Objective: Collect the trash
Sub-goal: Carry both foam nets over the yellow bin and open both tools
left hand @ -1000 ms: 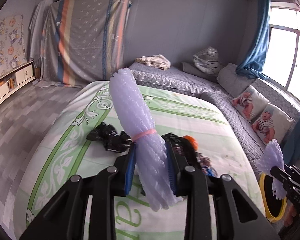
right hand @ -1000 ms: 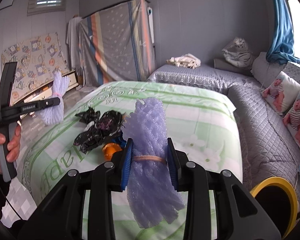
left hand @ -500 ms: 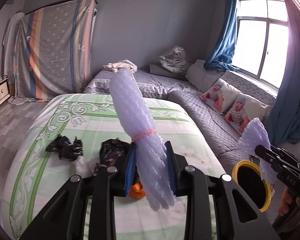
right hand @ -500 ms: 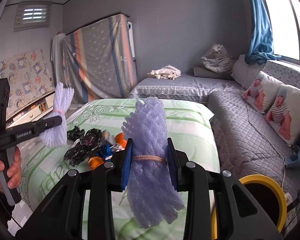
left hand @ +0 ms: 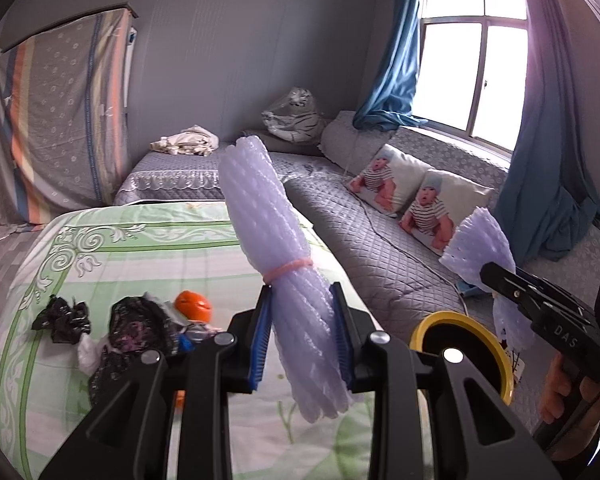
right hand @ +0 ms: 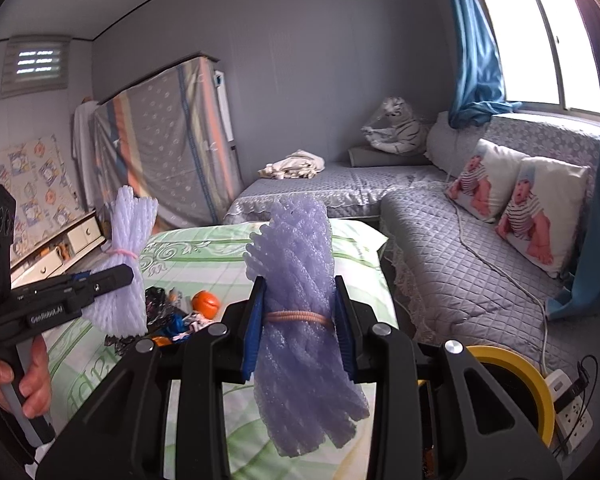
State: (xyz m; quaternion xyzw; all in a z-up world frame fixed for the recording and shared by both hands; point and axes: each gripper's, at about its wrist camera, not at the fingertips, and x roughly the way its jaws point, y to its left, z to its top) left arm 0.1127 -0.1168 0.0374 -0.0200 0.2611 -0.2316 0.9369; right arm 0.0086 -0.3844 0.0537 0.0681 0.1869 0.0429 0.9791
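Beside the bed's edge, yellow-rimmed bin (left hand: pixel 500 354), contents hidden. Left gripper (left hand: pixel 302 336) pinches a foam-net roll (left hand: pixel 268 216); right gripper (right hand: pixel 298 330) pinches another bundle (right hand: pixel 300 264). Floor beyond lies open.

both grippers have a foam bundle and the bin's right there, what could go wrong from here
1. The left gripper clamps its foam bundle low down, so the long top could tip and catch the yellow bin rim.
2. The right gripper and its foam bundle head for the same small opening, so the two could collide.
3. Wrappers and an orange ball on the bed could be forgotten.
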